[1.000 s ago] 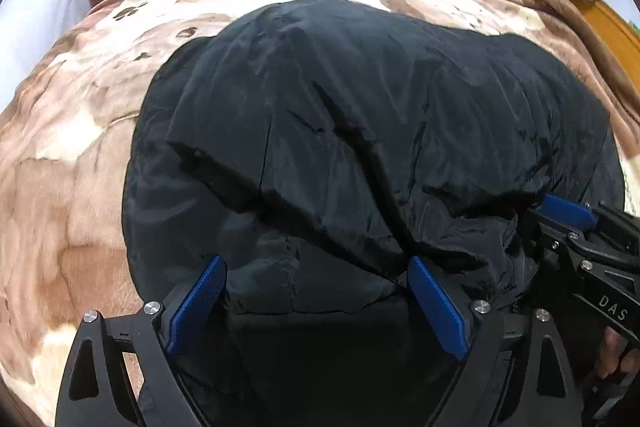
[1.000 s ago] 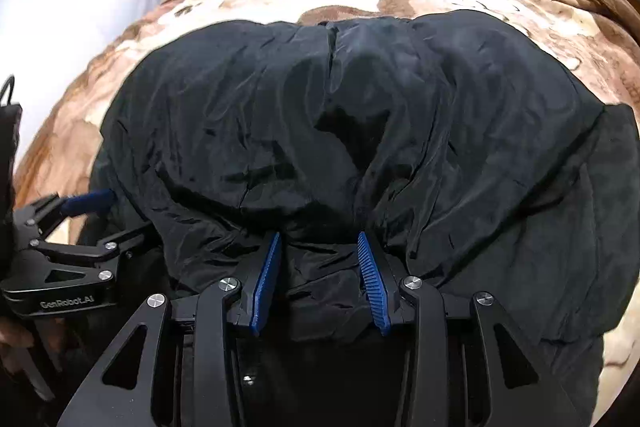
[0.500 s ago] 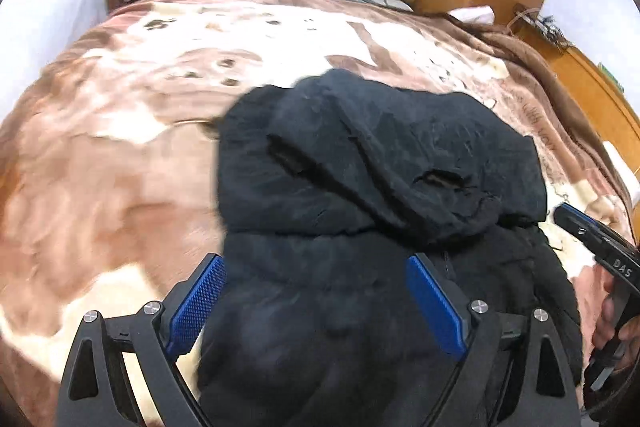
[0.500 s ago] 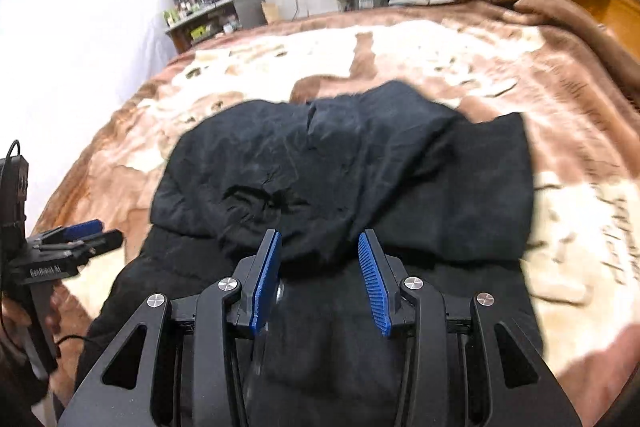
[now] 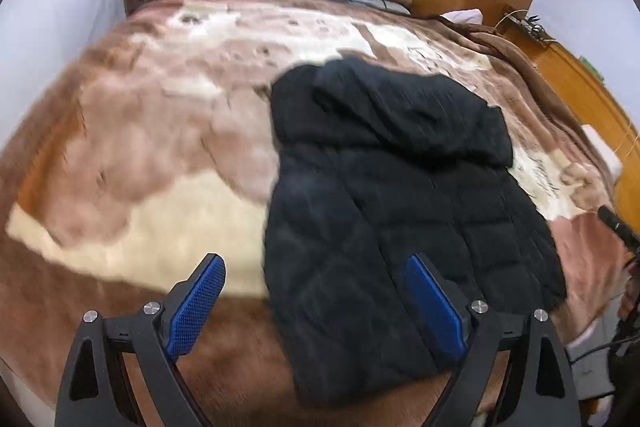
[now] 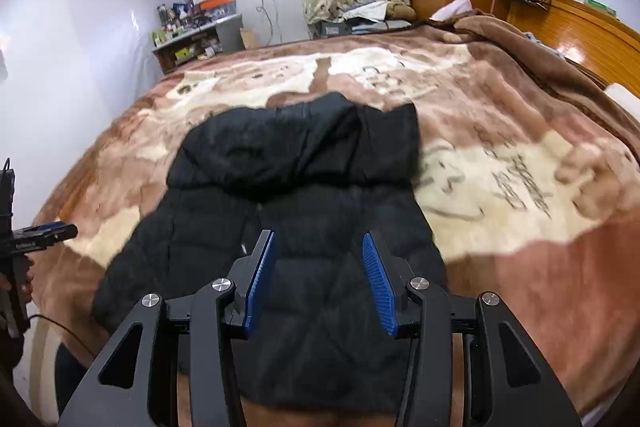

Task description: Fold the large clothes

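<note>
The black puffer jacket (image 6: 288,227) lies flat on the bed's brown-and-cream blanket (image 6: 520,187), near the front edge, hood folded down over the top, probably so it makes a neat block for the next fold. Left hand-held gripper (image 5: 316,307) is wide open, the right hand-held gripper (image 6: 316,283) partly open; both hover above it holding nothing.
</note>
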Demonstrator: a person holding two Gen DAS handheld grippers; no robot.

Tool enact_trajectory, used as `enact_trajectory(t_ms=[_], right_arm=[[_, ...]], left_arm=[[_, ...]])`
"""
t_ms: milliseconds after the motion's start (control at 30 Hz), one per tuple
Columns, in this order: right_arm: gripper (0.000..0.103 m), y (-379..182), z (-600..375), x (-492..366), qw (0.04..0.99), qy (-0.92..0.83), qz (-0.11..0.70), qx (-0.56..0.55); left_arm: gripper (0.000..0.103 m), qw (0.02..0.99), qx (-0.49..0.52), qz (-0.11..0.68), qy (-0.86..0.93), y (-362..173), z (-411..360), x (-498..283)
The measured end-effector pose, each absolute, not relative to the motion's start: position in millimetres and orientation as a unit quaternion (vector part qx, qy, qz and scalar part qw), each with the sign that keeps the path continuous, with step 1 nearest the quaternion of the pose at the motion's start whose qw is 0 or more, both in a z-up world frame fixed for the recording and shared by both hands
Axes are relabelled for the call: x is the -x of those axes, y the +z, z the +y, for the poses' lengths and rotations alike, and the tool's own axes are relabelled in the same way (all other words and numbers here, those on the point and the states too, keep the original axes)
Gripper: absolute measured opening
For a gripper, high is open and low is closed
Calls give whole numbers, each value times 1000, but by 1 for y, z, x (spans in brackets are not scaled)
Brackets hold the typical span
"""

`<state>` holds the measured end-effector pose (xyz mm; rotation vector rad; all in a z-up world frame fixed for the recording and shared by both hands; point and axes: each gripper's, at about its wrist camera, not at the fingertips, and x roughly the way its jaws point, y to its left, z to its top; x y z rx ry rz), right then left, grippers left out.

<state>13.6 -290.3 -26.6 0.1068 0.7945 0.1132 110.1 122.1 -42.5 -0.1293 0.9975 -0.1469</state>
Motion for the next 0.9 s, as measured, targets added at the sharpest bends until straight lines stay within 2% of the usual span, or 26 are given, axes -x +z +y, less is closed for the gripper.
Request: enact_trajectory(t_ms=[33,100,333,400,733,833,900], right_arm=[[49,-32,-292,-7,917,53,393,-52],[63,-46,-301,5,909,42,411,-54],[65,-96,-324,25,885,-1,461,-60],[72,-109,-333,26,877,-4,474,-75],[73,-153,-363,17,849,-15,512,-132],[73,-164,-364,13,840,-16,524,-139],[73,-171,-366,8,829,-13,536,-156]], left_arm=[[92,875,58,476,-64,-46,122,-105],[92,872,39,485,-59,-60,118,-94],[92,844,61,530,-60,-110,113,-79],[92,838,78,538,-59,-118,114,-78],[92,815,89,571,-35,-150,100,-92],[87,808,91,582,-26,-161,99,-93],[78,806,94,583,-27,-163,98,-92]])
